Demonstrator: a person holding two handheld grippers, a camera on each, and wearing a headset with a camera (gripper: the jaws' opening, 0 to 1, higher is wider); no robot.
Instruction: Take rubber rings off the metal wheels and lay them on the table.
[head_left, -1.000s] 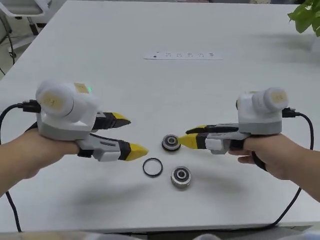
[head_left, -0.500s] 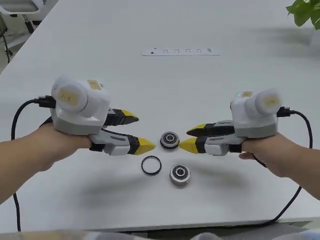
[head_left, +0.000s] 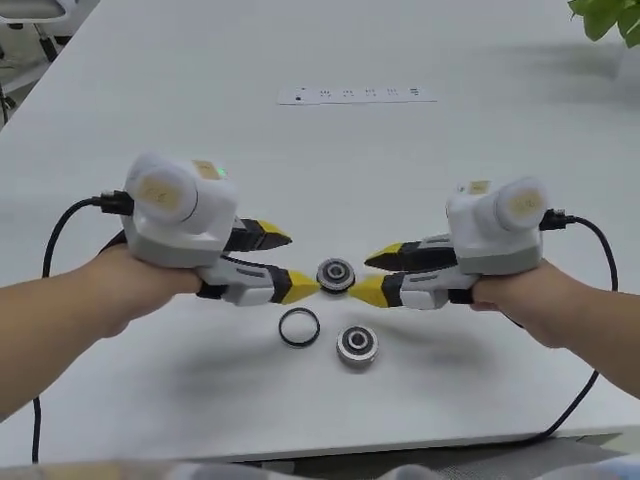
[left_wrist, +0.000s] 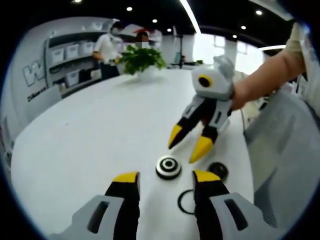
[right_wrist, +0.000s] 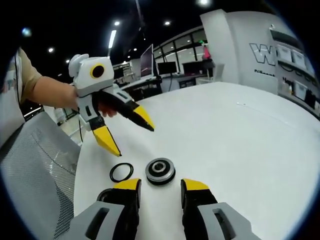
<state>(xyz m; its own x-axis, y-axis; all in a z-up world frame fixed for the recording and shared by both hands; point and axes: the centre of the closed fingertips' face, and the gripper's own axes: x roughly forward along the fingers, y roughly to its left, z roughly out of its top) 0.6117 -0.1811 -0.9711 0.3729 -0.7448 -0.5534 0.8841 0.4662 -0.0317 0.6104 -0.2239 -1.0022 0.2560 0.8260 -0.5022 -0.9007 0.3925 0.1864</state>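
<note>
As the table (head_left: 450, 150) now stands: white, carrying the work pieces near its front edge, with a power strip (head_left: 355, 96) well beyond them.
Left gripper (head_left: 297, 262): it has moved inward over the last second. Its lower tip was well short of the far wheel and is now just beside that wheel's left flank.
Right gripper (head_left: 365, 274): it has likewise advanced and now sits just beside the same wheel's right flank. The two grippers face each other with the wheel between them, so the approach is judged finished and the grasp is next.
Left fingers (head_left: 297, 288): spread fairly wide and holding nothing. In the left gripper view the wheel lies just ahead of the gap, not yet inside it. Contact cannot be confirmed.
Right fingers (head_left: 372, 291): parted more narrowly and holding nothing. In the right gripper view the wheel lies just ahead of the tips.
Far wheel (head_left: 335, 274): flat on the table, with a dark band round its rim. The ring is judged still fitted, which makes this the piece in hand.
Near wheel (head_left: 357, 343): flat, closer to the person, rim apparently bare metal. It is judged already stripped.
Loose ring (head_left: 299, 327): flat on the table, just left of the near wheel and apart from both wheels. One removal is judged done.
</note>
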